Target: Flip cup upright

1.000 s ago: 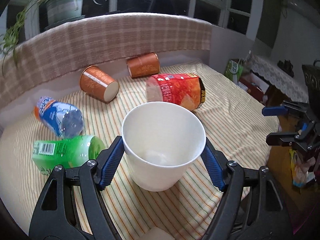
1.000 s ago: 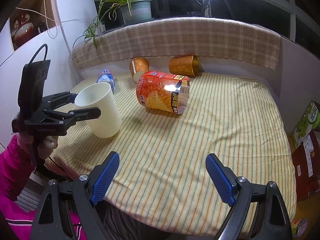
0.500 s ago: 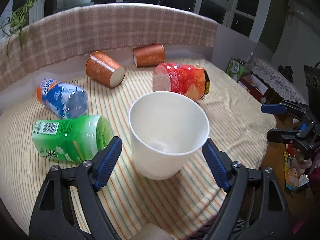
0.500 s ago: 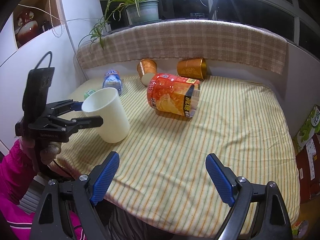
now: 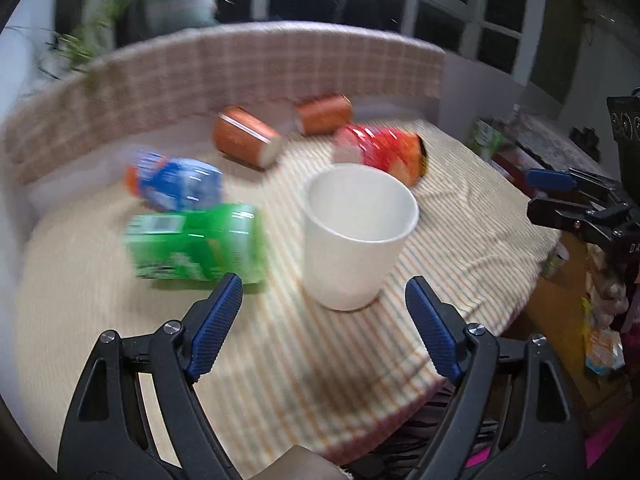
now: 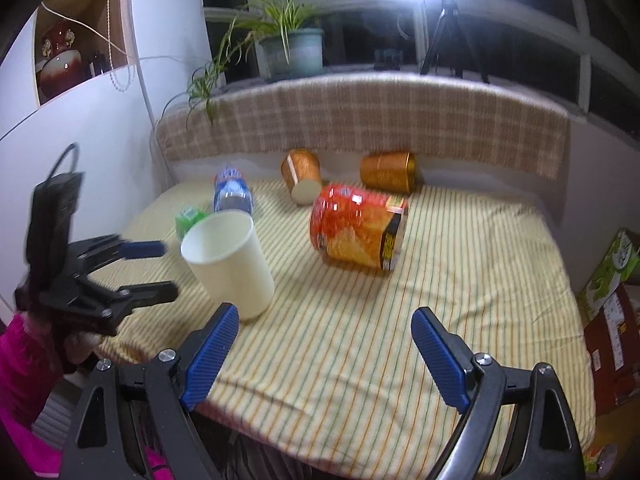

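Observation:
A white paper cup (image 5: 354,236) stands upright on the striped tablecloth (image 5: 280,360), mouth up; it also shows in the right wrist view (image 6: 230,264) near the table's left edge. My left gripper (image 5: 324,320) is open and empty, a little short of the cup, touching nothing. In the right wrist view the left gripper (image 6: 164,270) sits just left of the cup. My right gripper (image 6: 324,356) is open and empty above the table's near edge, well away from the cup.
Lying on the cloth: a green container (image 5: 196,242), a blue bottle (image 5: 176,186), two orange cups (image 5: 246,142) (image 5: 324,114) and a large red snack canister (image 6: 358,232). A plaid-covered ledge (image 6: 360,120) with a potted plant (image 6: 292,50) backs the table.
My left gripper has let go of the white cup and drawn back from it, leaving it standing upright on the cloth. The right gripper has shifted only slightly.

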`<action>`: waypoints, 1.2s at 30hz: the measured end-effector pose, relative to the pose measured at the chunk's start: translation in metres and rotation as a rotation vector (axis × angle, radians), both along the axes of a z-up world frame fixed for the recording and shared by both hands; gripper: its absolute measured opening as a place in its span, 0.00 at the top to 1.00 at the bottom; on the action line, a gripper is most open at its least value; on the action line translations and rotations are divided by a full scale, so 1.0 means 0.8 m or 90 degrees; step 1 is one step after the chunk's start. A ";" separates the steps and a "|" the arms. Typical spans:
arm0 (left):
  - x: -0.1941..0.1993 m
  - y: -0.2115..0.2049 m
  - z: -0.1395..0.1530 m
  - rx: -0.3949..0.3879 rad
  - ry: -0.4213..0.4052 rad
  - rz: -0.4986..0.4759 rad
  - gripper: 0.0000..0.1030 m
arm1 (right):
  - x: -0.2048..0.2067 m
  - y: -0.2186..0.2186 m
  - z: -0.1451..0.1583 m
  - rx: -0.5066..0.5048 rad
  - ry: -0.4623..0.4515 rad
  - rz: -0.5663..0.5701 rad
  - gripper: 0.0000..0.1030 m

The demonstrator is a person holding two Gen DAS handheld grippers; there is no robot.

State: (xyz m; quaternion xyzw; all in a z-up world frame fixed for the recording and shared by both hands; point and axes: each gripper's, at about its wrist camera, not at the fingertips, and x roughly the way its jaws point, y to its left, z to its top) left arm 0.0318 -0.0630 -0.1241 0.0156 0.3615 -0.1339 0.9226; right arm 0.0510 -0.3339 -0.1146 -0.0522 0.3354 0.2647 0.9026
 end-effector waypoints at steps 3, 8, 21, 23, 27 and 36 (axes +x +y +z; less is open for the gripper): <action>-0.028 0.012 0.024 0.002 -0.056 0.051 0.17 | -0.006 0.009 0.011 0.003 -0.029 -0.024 0.12; -0.072 0.025 0.064 0.012 -0.156 0.154 0.17 | -0.017 0.025 0.030 0.015 -0.080 -0.067 0.12; -0.117 0.047 0.100 0.004 -0.235 0.290 0.16 | -0.048 0.042 0.068 0.001 -0.210 -0.170 0.00; -0.118 0.045 0.101 0.006 -0.237 0.289 0.10 | -0.049 0.040 0.069 0.003 -0.211 -0.176 0.00; -0.121 0.043 0.101 0.002 -0.238 0.290 0.10 | -0.049 0.037 0.068 0.009 -0.210 -0.184 0.00; -0.119 0.042 0.101 0.003 -0.234 0.295 0.10 | -0.047 0.035 0.068 0.011 -0.220 -0.196 0.00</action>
